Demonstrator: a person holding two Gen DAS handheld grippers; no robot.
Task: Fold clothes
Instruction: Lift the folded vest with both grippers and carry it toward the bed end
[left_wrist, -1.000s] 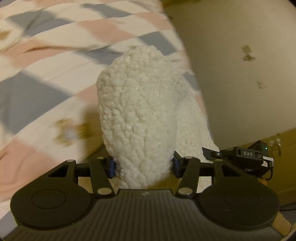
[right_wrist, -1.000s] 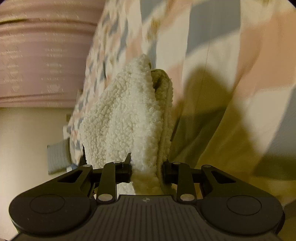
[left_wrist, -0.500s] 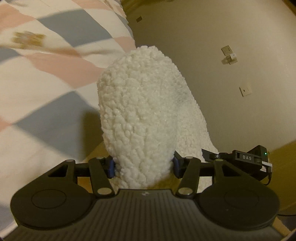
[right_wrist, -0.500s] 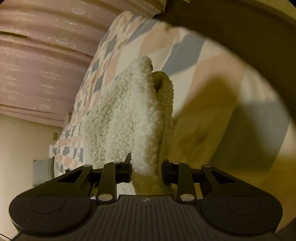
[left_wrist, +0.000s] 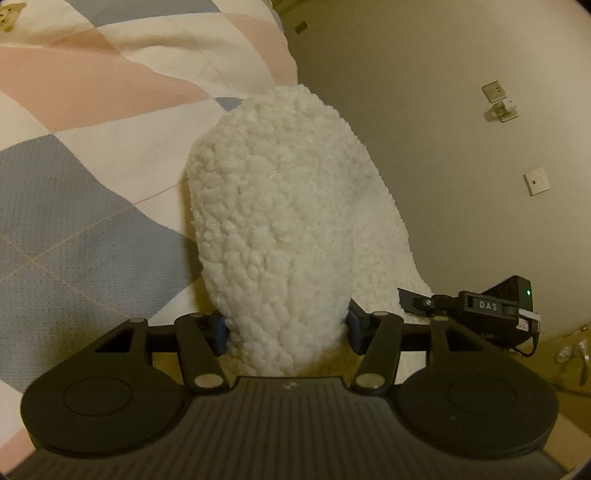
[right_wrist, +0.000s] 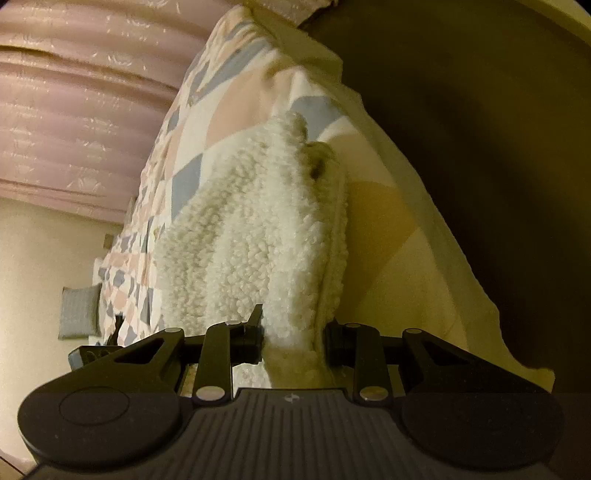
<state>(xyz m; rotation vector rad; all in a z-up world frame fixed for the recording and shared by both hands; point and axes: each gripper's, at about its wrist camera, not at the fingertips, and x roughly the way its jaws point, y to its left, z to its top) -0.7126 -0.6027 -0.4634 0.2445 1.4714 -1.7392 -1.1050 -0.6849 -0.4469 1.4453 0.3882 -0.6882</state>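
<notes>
Two grippers, one fleecy garment, and both have a firm bite on it! The left gripper (left_wrist: 286, 328) has its jaws closed narrow around a fat bunch of the white fleece garment (left_wrist: 273, 221), which bulges up straight ahead of the fingers and blocks most of what lies beyond. The right gripper (right_wrist: 293, 332) is likewise clamped on an edge of the same fleece (right_wrist: 255, 240), with layers stacked ahead of it. Past both grippers lies the bed with its patchwork quilt (left_wrist: 92, 147) in pink, grey and cream; to the right of the left gripper there's bare wall and wall sockets (left_wrist: 498, 99). Beyond the right gripper, pink curtains (right_wrist: 74, 92) hang at the far left.

How far along? Hard to call. The garment looks carried above the quilt rather than spread on it, bunched and doubled over. No neat, flat fold shows anywhere yet. By my reading, laying it down, smoothing and the final folds all remain.
</notes>
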